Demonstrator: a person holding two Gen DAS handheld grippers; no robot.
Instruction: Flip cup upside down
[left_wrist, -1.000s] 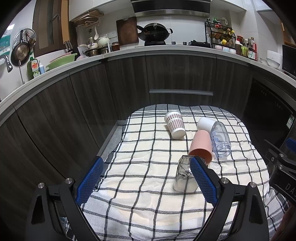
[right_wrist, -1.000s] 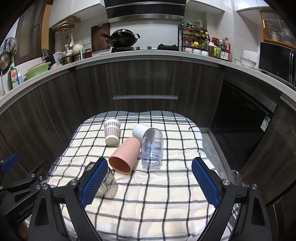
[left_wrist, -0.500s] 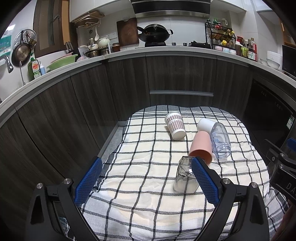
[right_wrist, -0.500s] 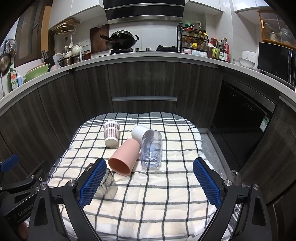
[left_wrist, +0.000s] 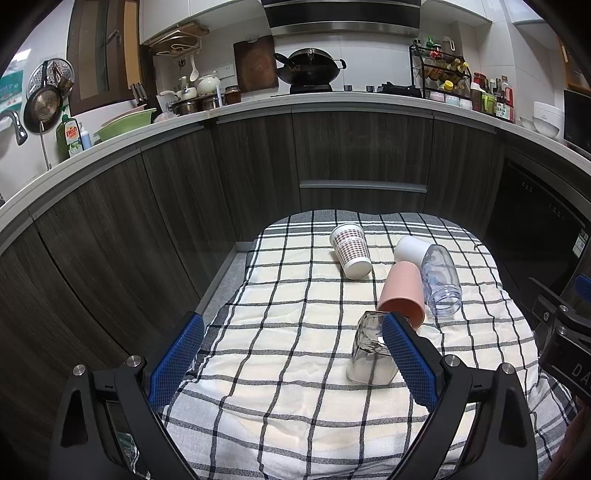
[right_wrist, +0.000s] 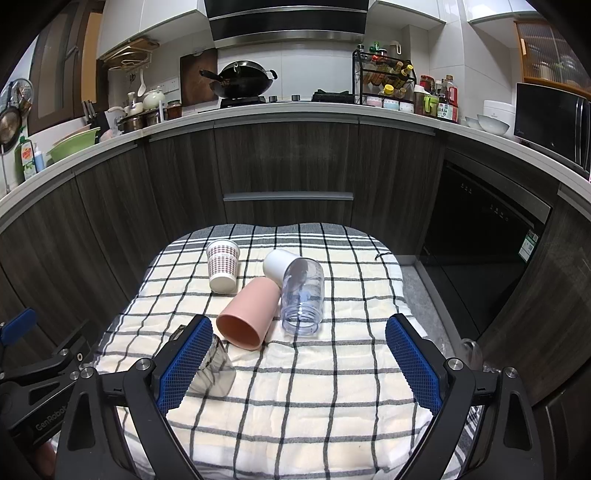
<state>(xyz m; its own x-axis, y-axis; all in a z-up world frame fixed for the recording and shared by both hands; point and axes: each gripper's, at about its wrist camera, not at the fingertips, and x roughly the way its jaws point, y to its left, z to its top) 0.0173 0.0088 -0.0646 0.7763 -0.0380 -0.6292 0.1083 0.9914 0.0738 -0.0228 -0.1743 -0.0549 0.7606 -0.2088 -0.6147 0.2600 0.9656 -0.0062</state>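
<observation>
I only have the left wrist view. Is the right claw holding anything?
Observer: No. The right claw is wide open and grips nothing.
Operator: The pink cup's mouth is partly hidden here. Anything inside it?
Observer: The pink cup lies on its side, mouth toward the right wrist camera, and its inside looks empty.

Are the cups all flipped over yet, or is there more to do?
Done: the clear glass seems to stand mouth-down on the checked cloth, and the patterned paper cup looks upside down too. In hand: nothing; the left gripper and right gripper are both open and empty. Left: the pink cup, clear plastic cup and white cup lie on their sides.
</observation>
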